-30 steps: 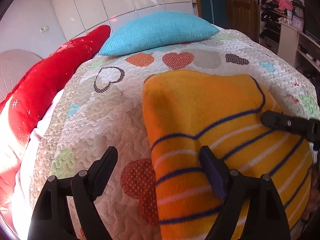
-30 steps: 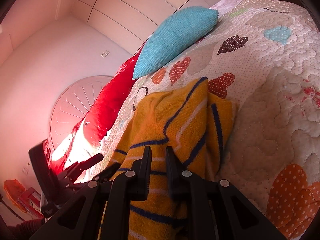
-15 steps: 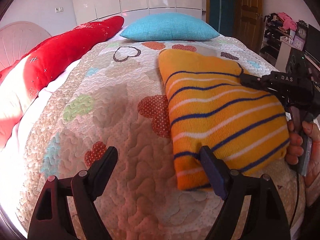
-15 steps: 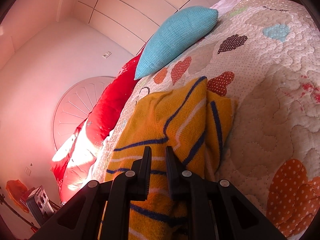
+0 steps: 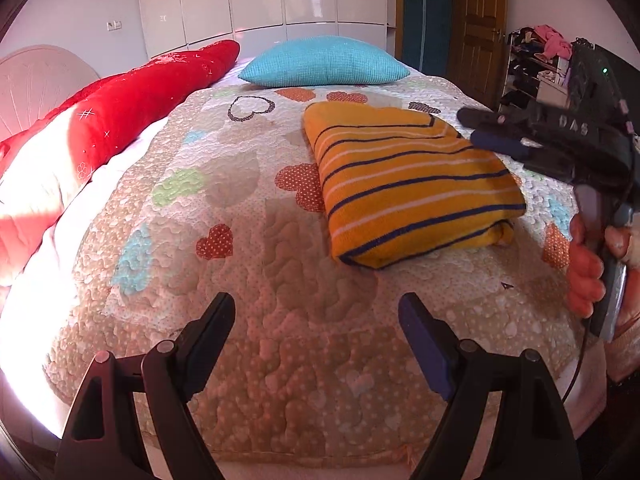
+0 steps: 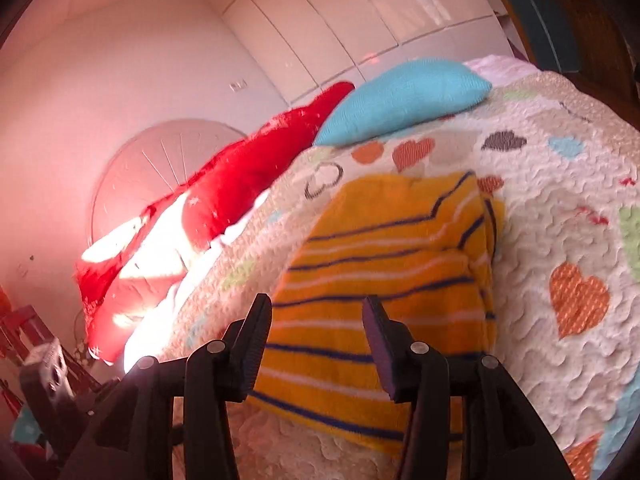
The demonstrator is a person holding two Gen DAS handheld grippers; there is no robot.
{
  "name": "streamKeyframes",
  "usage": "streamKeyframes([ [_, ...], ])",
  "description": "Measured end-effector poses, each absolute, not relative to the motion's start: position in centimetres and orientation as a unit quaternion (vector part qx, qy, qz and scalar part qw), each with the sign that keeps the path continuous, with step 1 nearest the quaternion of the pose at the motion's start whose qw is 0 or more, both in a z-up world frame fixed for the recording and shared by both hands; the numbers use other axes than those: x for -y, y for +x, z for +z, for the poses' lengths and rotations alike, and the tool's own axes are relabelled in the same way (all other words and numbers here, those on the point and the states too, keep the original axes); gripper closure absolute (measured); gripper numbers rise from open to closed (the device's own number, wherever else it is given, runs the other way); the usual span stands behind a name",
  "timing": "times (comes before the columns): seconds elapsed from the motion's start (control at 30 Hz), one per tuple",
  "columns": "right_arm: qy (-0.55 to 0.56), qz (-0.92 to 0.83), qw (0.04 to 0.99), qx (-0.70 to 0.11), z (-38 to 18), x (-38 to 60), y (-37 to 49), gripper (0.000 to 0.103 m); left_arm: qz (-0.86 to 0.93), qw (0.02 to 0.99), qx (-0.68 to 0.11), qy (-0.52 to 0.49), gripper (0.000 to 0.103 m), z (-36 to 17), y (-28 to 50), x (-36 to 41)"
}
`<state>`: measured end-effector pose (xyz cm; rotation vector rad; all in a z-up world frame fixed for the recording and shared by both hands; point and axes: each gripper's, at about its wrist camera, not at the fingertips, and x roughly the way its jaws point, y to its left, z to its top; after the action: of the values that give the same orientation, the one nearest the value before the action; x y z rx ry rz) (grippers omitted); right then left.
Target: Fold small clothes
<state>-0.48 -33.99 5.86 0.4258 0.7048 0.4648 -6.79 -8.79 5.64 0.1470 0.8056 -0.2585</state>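
Note:
A folded orange garment with navy and white stripes (image 5: 408, 184) lies on the quilted bed cover, right of centre; it also shows in the right wrist view (image 6: 384, 280). My left gripper (image 5: 316, 320) is open and empty, above the quilt well short of the garment's near edge. My right gripper (image 6: 316, 320) is open and empty, just above the garment's near end. In the left wrist view the right gripper (image 5: 472, 126) hovers over the garment's right side, held by a hand.
The heart-patterned quilt (image 5: 224, 248) covers the bed. A blue pillow (image 5: 324, 62) and a long red cushion (image 5: 120, 108) lie at the far end. A cluttered shelf (image 5: 536, 64) and a wooden door (image 5: 476, 20) stand at the right.
The right gripper has opened and let go of the garment, lifting back a little. The left gripper has drawn back from the garment, which now lies folded on the quilt.

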Motion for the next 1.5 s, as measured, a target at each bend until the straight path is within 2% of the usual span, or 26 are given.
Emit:
streamKeyframes([
  [0.03, 0.191, 0.196, 0.889, -0.367, 4.6, 34.0, -0.1, 0.055, -0.126, 0.910, -0.390, 0.070, 0.020, 5.8, -7.0, 8.7],
  [0.07, 0.199, 0.182, 0.884, -0.382, 3.4, 34.7, 0.3, 0.070, -0.124, 0.911, -0.387, 0.068, 0.020, 6.1, -7.2, 8.5],
  [0.1, 0.234, 0.178, 0.878, -0.379, 2.9, 36.1, 0.4, 0.078, -0.122, 0.912, -0.385, 0.066, 0.020, 6.3, -7.4, 8.2],
  [0.13, 0.270, 0.164, 0.871, -0.375, 2.9, 37.6, 0.4, 0.079, -0.121, 0.914, -0.383, 0.061, 0.020, 6.6, -7.6, 7.9],
  [0.2, 0.280, 0.114, 0.889, -0.343, 4.1, 39.9, -0.5, 0.077, -0.120, 0.916, -0.379, 0.054, 0.018, 7.0, -7.8, 7.2],
  [0.23, 0.270, 0.098, 0.903, -0.319, 5.0, 40.6, -1.1, 0.067, -0.118, 0.917, -0.378, 0.051, 0.017, 7.1, -7.7, 6.9],
  [0.27, 0.267, 0.084, 0.911, -0.302, 5.5, 41.0, -1.3, 0.061, -0.117, 0.916, -0.380, 0.048, 0.017, 7.1, -7.5, 6.7],
  [0.4, 0.302, 0.158, 0.901, -0.270, 5.9, 40.9, 0.0, 0.061, -0.117, 0.912, -0.391, 0.045, 0.017, 6.6, -7.1, 7.1],
  [0.5, 0.304, 0.212, 0.875, -0.310, 4.1, 38.7, 2.7, 0.057, -0.117, 0.908, -0.399, 0.053, 0.017, 6.1, -6.9, 7.9],
  [0.53, 0.293, 0.212, 0.867, -0.342, 3.1, 38.0, 3.6, 0.060, -0.116, 0.907, -0.401, 0.055, 0.017, 6.0, -6.8, 8.1],
  [0.57, 0.273, 0.189, 0.873, -0.359, 2.7, 37.5, 4.0, 0.074, -0.115, 0.906, -0.402, 0.056, 0.017, 5.9, -6.7, 8.3],
  [0.6, 0.264, 0.171, 0.879, -0.359, 2.8, 37.6, 3.8, 0.080, -0.115, 0.906, -0.404, 0.056, 0.017, 5.9, -6.6, 8.5],
  [0.7, 0.245, 0.131, 0.894, -0.351, 4.1, 38.3, 3.1, 0.080, -0.114, 0.906, -0.404, 0.054, 0.017, 5.9, -6.4, 8.9],
  [0.73, 0.234, 0.114, 0.902, -0.344, 4.5, 38.6, 2.6, 0.076, -0.114, 0.906, -0.405, 0.056, 0.017, 5.9, -6.3, 9.0],
  [0.77, 0.220, 0.089, 0.910, -0.340, 4.8, 38.8, 2.1, 0.053, -0.114, 0.905, -0.405, 0.059, 0.017, 5.8, -6.2, 9.2],
  [0.8, 0.208, 0.065, 0.915, -0.338, 4.9, 39.1, 1.8, 0.039, -0.115, 0.905, -0.406, 0.062, 0.017, 5.8, -6.1, 9.5],
  [0.83, 0.210, 0.058, 0.917, -0.333, 4.8, 39.6, 1.4, 0.030, -0.116, 0.904, -0.406, 0.064, 0.017, 5.8, -6.0, 9.7],
  [0.97, 0.309, 0.104, 0.893, -0.311, 4.0, 42.6, 0.9, 0.028, -0.133, 0.903, -0.403, 0.072, 0.017, 6.6, -5.8, 10.8],
  [1.07, 0.367, 0.139, 0.868, -0.303, 3.0, 43.4, 1.6, 0.018, -0.162, 0.901, -0.398, 0.065, 0.016, 8.0, -4.3, 11.3],
  [1.13, 0.386, 0.146, 0.853, -0.319, 1.8, 43.3, 2.7, 0.017, -0.185, 0.894, -0.405, 0.051, 0.004, 8.3, -2.0, 11.5],
  [1.17, 0.395, 0.148, 0.844, -0.331, 1.1, 43.3, 3.3, 0.017, -0.194, 0.891, -0.408, 0.041, 0.004, 8.2, -0.4, 11.5],
  [1.3, 0.392, 0.153, 0.842, -0.338, 0.7, 42.9, 4.6, 0.015, -0.196, 0.877, -0.439, -0.008, 0.004, 6.4, 6.1, 11.2],
  [1.43, 0.387, 0.167, 0.840, -0.341, 0.4, 42.2, 5.6, 0.014, -0.245, 0.827, -0.504, -0.055, 0.004, 3.2, 11.0, 12.4],
  [1.5, 0.372, 0.179, 0.843, -0.346, 0.5, 41.4, 6.0, 0.019, -0.270, 0.805, -0.522, -0.084, 0.004, 1.9, 12.1, 13.3],
])
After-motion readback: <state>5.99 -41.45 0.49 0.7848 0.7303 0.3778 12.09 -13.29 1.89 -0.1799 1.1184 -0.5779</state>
